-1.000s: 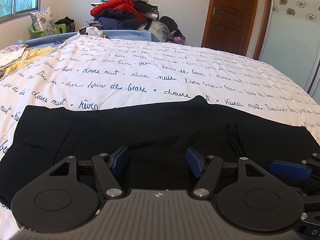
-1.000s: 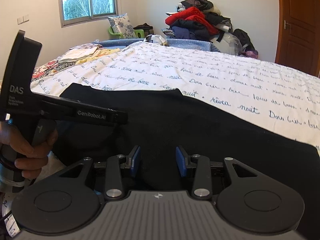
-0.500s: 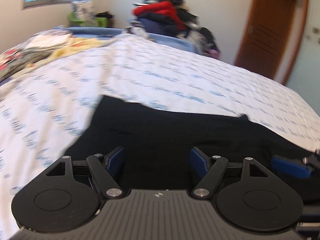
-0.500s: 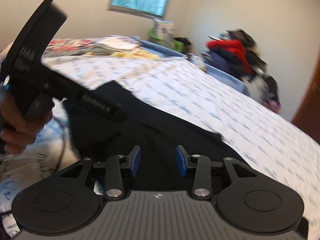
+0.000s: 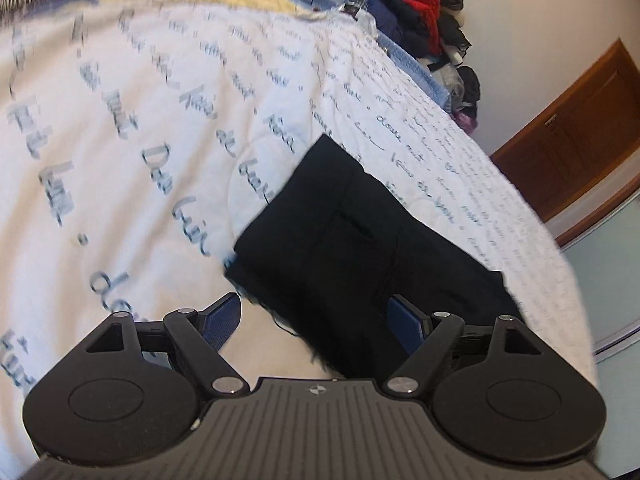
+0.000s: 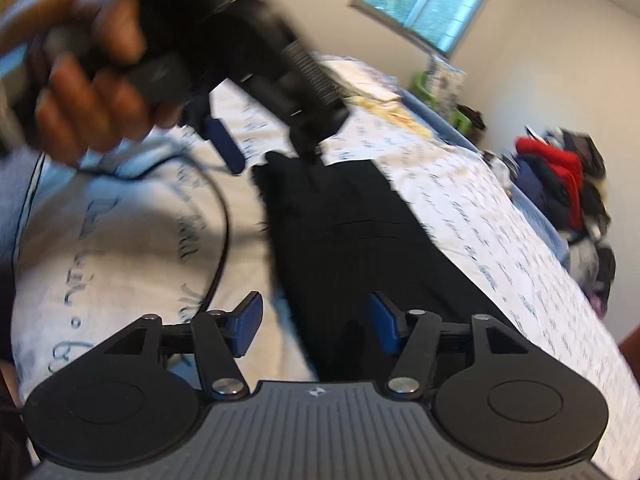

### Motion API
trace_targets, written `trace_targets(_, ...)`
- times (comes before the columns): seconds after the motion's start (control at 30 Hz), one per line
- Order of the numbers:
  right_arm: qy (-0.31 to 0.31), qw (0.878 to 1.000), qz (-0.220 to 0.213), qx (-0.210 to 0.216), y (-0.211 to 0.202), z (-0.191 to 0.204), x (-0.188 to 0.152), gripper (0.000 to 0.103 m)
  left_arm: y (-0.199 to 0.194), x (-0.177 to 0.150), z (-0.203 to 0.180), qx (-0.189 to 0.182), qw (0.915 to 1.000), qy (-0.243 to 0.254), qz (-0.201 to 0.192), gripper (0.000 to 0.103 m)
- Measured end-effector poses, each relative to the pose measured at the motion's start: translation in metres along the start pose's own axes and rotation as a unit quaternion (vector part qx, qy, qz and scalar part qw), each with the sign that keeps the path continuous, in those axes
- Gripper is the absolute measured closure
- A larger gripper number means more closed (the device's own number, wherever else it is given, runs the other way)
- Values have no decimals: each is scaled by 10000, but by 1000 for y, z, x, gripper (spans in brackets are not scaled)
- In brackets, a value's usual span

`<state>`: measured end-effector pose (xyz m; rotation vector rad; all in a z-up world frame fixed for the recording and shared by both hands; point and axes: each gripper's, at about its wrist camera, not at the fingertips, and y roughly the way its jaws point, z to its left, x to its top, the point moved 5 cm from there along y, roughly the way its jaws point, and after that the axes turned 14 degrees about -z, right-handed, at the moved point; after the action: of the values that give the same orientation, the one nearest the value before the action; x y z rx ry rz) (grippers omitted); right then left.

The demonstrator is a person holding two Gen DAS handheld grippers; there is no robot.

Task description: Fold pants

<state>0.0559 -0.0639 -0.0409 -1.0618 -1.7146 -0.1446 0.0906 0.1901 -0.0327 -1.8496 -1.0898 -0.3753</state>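
Observation:
Black pants (image 5: 360, 240) lie flat in a long folded band on the white bedcover (image 5: 140, 140) printed with script. My left gripper (image 5: 316, 320) hovers over their frayed near end, its jaws opening wide, blue pads clear of the cloth. In the right wrist view the pants (image 6: 352, 240) run away from my right gripper (image 6: 316, 324), whose jaws are also opening above the cloth and grip nothing. A hand (image 6: 92, 92) holds the left gripper at the upper left there, blurred, with one blue pad (image 6: 224, 144) showing past the pants' far end.
A pile of red and dark clothes (image 5: 416, 4) sits beyond the bed's far corner. A brown door (image 5: 576, 128) is at the right, a window (image 6: 424, 0) behind. Folded laundry (image 6: 372, 96) lies on the bed's far side. A black cable (image 6: 220, 248) loops left of the pants.
Both views have rolled and slid sideways along the pants toward one end. Both grippers' jaws stand wider than before. The pants have stayed flat on the bed.

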Motion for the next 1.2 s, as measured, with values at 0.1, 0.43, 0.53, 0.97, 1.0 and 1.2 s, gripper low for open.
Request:
trace_targets(0.1, -523, 9986, 11, -85, 16, 13, 1, 44, 7, -1, 8, -281, 9974, -619, 256, 21)
trace_targets(0.43, -2067, 9774, -152, -409, 67, 37, 23, 63, 31, -1, 26, -909, 9775, -1851, 440, 15)
trace_targets(0.53, -2038, 9778, -230, -425, 80, 36, 23, 82, 34, 1, 25, -985, 9765, -1881, 369, 14)
trace_targets(0.97, 1004, 9918, -594, 516, 38, -50, 46, 92, 66, 11, 2, -924, 9827, -1600, 162, 34)
trace_targets(1.0, 1204, 9884, -692, 608, 31, -55, 48, 92, 67, 11, 3, -914, 9828, -1598, 155, 36)
trace_targets(1.2, 2217, 9749, -170, -83, 46, -100, 25, 92, 69, 10, 3, -597, 9897, -1299, 39, 67)
